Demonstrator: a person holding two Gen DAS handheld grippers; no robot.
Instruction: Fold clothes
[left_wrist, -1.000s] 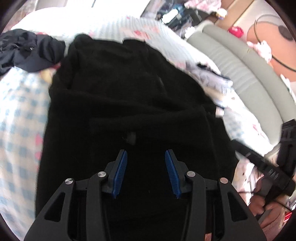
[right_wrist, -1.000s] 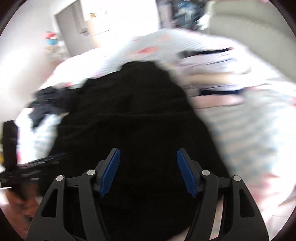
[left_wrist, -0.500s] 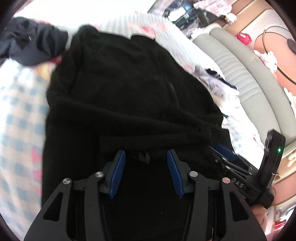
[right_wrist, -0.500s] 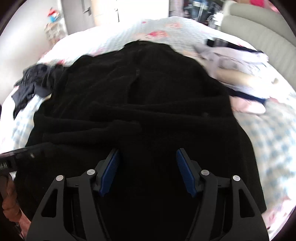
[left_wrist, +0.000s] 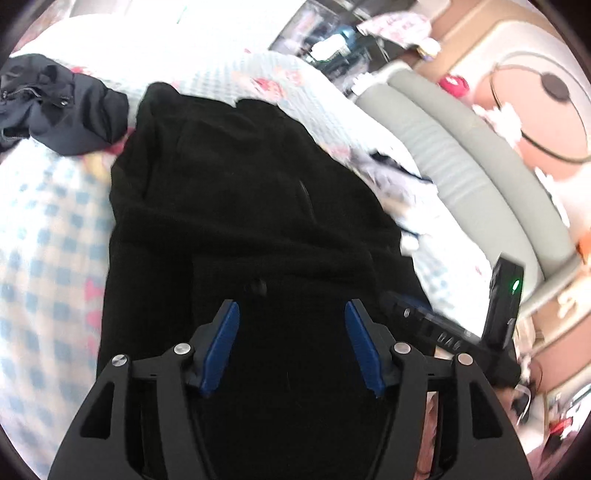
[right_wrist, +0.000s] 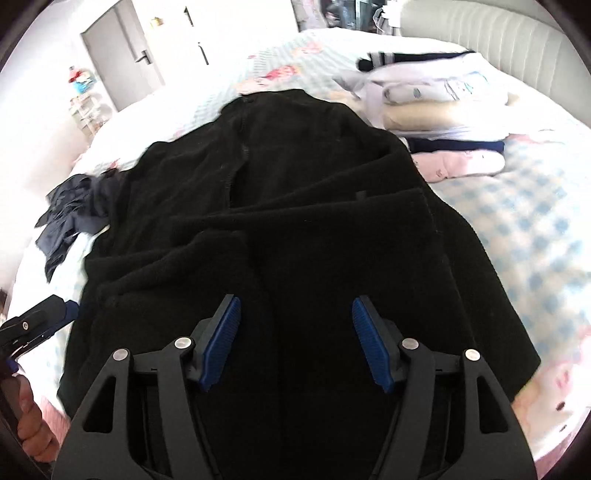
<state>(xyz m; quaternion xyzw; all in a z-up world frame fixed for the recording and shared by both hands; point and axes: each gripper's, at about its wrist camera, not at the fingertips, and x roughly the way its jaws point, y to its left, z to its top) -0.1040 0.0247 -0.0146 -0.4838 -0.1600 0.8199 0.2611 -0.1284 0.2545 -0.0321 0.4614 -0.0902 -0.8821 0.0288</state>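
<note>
Widened since half a second ago: left gripper (left_wrist: 291, 314), blue pads now spread well apart, nothing between them, hovering over the near end of a black fleece jacket (left_wrist: 240, 206). Right gripper (right_wrist: 295, 314) likewise spread and holding nothing, above the jacket's near hem, much as before. Jacket lying flat along the middle of a bed (left_wrist: 48, 236) with a blue-and-white checked sheet, collar at the far end, one sleeve folded across the body. Left of the jacket, touching its far shoulder, a crumpled dark navy garment (left_wrist: 62, 110). Right of the jacket, just beside it, a stack of folded clothes (right_wrist: 436, 122) in white, cream, navy and pink. Beyond that stack, a grey padded headboard (left_wrist: 469, 177). Left of the jacket's near edge in the right wrist view, a hand (right_wrist: 31, 424) gripping the other tool's handle. No boxes, baskets or drawers around the jacket.
</note>
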